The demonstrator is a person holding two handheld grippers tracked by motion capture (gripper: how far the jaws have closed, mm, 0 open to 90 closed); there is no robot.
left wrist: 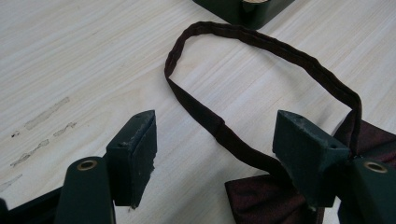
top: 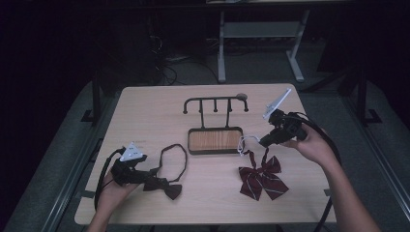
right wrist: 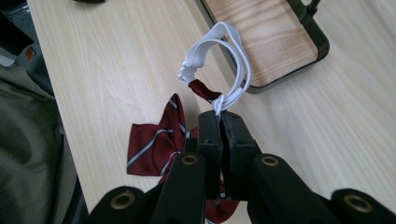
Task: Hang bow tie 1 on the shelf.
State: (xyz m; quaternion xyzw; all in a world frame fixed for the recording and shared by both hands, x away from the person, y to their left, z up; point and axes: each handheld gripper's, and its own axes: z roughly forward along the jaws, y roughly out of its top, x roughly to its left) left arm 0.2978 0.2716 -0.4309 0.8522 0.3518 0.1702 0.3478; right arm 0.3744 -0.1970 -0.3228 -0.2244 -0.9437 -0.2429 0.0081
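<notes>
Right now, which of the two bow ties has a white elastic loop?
The striped red bow tie by the right gripper, whose shut jaws pinch its white elastic loop. The plain dark bow tie has a dark band instead.

I see a pale wooden tabletop [top: 145,111] mid-frame on grey floor [top: 251,67]; a white metal-framed table [top: 261,30] stands at upper centre, the room dark around it.
</notes>
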